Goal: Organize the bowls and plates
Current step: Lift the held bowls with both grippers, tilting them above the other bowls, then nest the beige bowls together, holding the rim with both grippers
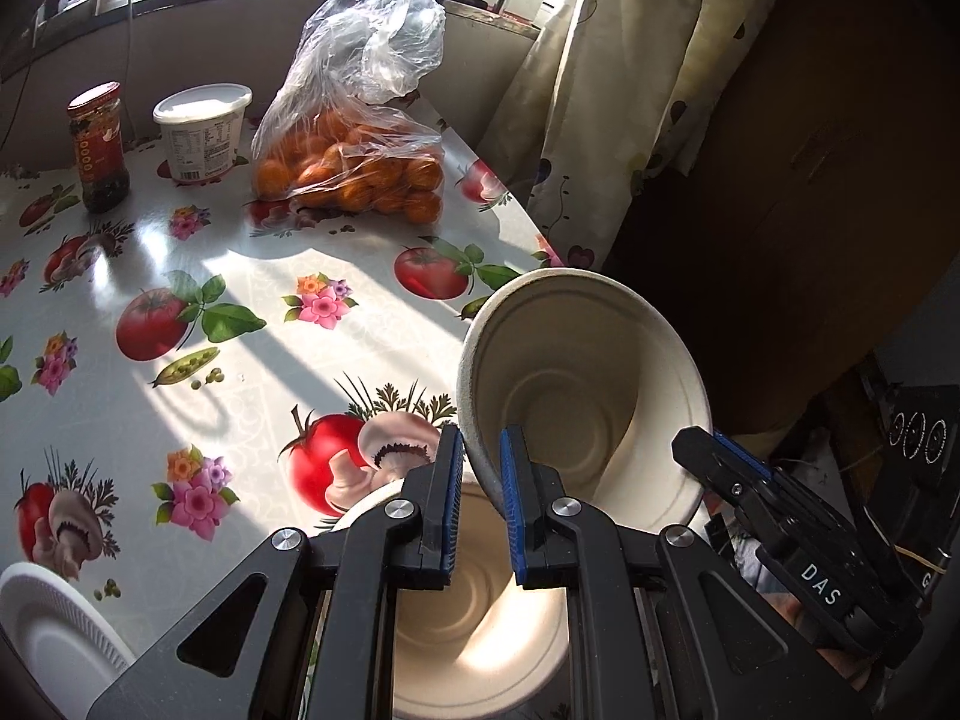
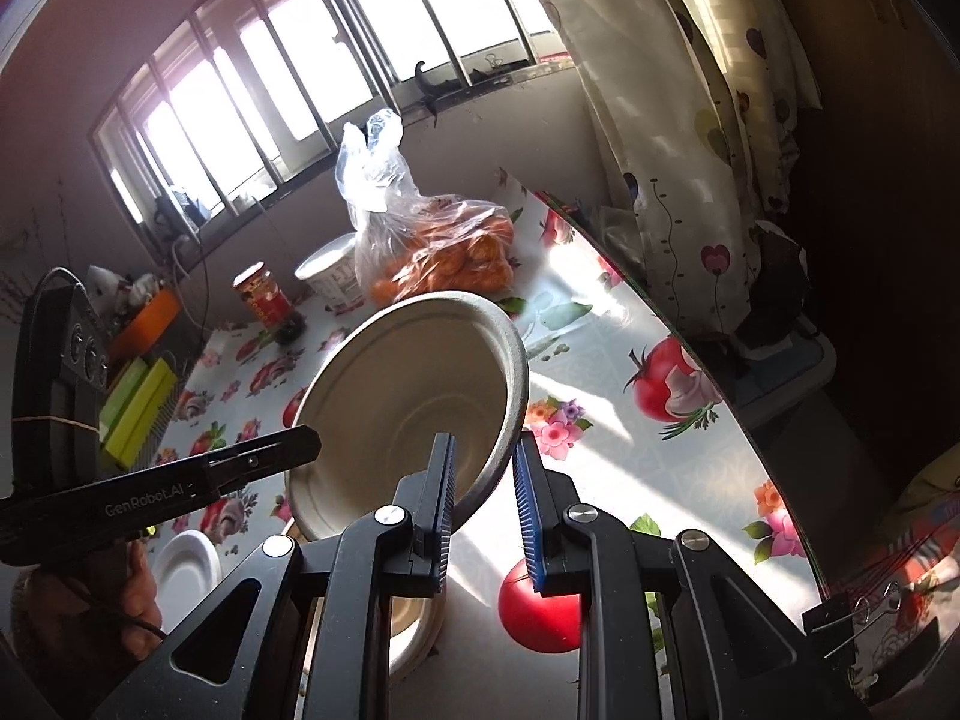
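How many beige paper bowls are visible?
2. One bowl is lifted and tilted, both grippers' fingers on its rim. Another bowl sits below on the table; more may be nested, hidden.

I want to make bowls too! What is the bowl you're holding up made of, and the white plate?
The lifted bowl looks like pressed paper pulp: matte beige, speckled rim, moulded rings inside. The white plate looks like foam or plastic: smooth, bright white, ridged rim. That one is hard to tell for sure.

The right gripper (image 2: 483, 501) pinches the rim of a tilted paper bowl (image 2: 408, 402) above the flowered surface (image 2: 648, 468). The left gripper (image 2: 300, 443) meets the bowl's opposite rim. Below sit another bowl (image 2: 414, 630) and a white plate (image 2: 186, 564).
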Demonstrator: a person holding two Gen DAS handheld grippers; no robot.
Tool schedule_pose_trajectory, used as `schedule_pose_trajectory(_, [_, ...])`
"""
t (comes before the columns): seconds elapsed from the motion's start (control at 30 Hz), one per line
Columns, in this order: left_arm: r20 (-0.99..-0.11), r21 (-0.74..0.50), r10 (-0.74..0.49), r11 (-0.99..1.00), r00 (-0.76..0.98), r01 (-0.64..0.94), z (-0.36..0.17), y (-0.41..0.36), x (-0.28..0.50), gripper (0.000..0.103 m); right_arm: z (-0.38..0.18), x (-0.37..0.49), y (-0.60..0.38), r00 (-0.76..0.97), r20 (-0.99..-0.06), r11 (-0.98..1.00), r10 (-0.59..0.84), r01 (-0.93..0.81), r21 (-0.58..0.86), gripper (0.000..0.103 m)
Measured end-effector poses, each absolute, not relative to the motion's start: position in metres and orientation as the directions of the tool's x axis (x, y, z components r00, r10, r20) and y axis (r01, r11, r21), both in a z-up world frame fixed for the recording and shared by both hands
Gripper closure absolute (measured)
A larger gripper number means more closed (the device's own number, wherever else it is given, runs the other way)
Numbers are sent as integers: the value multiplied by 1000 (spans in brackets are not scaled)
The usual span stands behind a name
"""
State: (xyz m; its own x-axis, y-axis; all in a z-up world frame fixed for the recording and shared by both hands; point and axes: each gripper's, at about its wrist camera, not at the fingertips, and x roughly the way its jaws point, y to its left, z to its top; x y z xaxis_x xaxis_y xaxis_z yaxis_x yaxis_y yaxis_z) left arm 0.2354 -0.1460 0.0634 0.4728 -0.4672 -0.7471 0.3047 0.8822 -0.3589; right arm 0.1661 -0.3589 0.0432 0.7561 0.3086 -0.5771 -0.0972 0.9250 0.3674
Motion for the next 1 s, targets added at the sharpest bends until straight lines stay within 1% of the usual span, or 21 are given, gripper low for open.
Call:
schedule_pose_trajectory(0.5, [-735, -359, -448, 894, 509, 269, 63, -114, 198, 90, 38, 135, -329, 737, -573, 913, 359, -148, 381, 84])
schedule_pose_trajectory(1.0, [-746, -346, -414, 910, 522, 227, 52, -94, 173, 90, 16, 119, -308, 698, -604, 908, 385, -168, 385, 83])
